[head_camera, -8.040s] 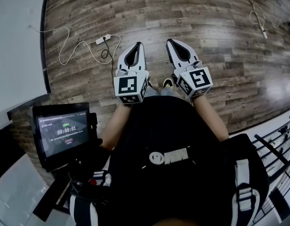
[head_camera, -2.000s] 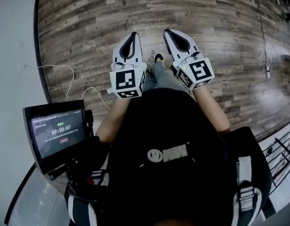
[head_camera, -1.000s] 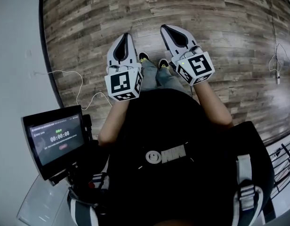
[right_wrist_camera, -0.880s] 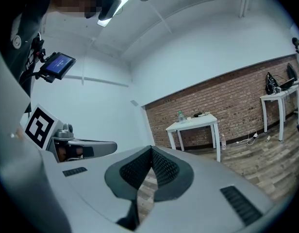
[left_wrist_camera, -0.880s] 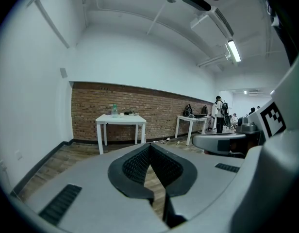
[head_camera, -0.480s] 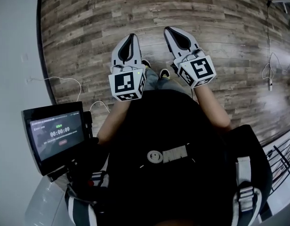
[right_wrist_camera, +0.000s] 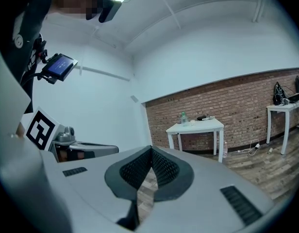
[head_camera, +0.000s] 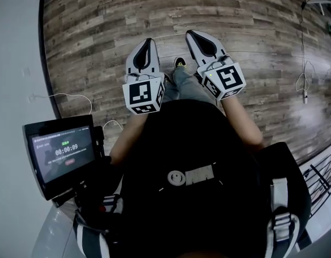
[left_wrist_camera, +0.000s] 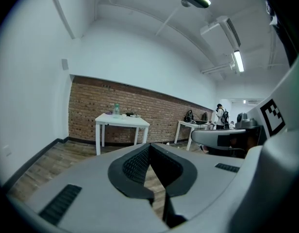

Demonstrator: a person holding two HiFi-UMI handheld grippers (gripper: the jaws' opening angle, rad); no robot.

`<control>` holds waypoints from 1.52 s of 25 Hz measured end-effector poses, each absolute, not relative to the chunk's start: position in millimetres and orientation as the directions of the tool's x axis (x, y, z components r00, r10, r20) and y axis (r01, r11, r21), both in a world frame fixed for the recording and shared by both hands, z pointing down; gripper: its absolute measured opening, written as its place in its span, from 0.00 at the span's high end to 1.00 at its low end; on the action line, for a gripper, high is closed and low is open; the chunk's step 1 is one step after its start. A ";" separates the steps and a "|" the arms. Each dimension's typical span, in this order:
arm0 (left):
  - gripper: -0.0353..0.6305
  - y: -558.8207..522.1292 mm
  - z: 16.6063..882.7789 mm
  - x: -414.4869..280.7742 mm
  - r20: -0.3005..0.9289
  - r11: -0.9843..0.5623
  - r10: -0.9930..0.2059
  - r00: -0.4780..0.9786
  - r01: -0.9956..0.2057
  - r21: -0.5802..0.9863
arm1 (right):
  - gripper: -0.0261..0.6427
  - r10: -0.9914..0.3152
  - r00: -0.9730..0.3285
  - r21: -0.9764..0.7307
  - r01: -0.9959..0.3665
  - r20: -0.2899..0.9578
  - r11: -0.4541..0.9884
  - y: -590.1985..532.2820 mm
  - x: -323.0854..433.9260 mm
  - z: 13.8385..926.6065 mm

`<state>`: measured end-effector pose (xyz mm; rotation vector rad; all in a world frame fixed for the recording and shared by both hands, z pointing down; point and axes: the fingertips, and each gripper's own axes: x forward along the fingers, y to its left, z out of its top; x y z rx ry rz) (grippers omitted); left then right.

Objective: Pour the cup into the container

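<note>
The left tongs (left_wrist_camera: pixel 149 147) are pressed together with nothing between them. The right tongs (right_wrist_camera: pixel 151 150) are likewise pressed together and empty. Both point out over the plank floor (head_camera: pixel 101 31), side by side and apart.

Legible writing: the screen (head_camera: pixel 60 153) at the person's left reads 00:00:09. Its smaller lines cannot be read.

The cup and the container cannot be identified. A white counter (left_wrist_camera: pixel 123 122) against the brick wall (left_wrist_camera: pixel 86 108), well ahead, carries a clear bottle (left_wrist_camera: pixel 116 109) and small items too distant to name.

Open floor lies between. A white wall (head_camera: pixel 15 47) bounds the left side, with a cable (head_camera: pixel 63 95) at its foot.
</note>
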<state>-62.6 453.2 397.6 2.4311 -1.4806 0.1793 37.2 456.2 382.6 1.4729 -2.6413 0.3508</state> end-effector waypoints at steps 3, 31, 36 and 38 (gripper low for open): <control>0.95 438.6 396.1 -55.4 0.254 -0.429 -0.851 0.460 -0.887 0.169 | 0.96 -0.828 -0.530 -0.155 -0.847 0.184 0.508 439.3 45.1 382.6; 0.95 319.0 397.5 -12.6 0.287 -0.430 -0.848 0.445 -0.895 0.116 | 0.96 -0.836 -0.527 -0.206 -0.844 0.153 0.494 319.5 98.7 389.9; 0.95 271.5 398.6 -40.1 0.269 -0.430 -0.849 0.455 -0.891 0.148 | 0.96 -0.839 -0.512 -0.195 -0.856 0.186 0.479 276.8 73.8 391.5; 0.95 251.2 402.2 -55.3 0.270 -0.424 -0.849 0.455 -0.890 0.165 | 0.96 -0.838 -0.506 -0.190 -0.860 0.202 0.473 256.5 60.3 393.9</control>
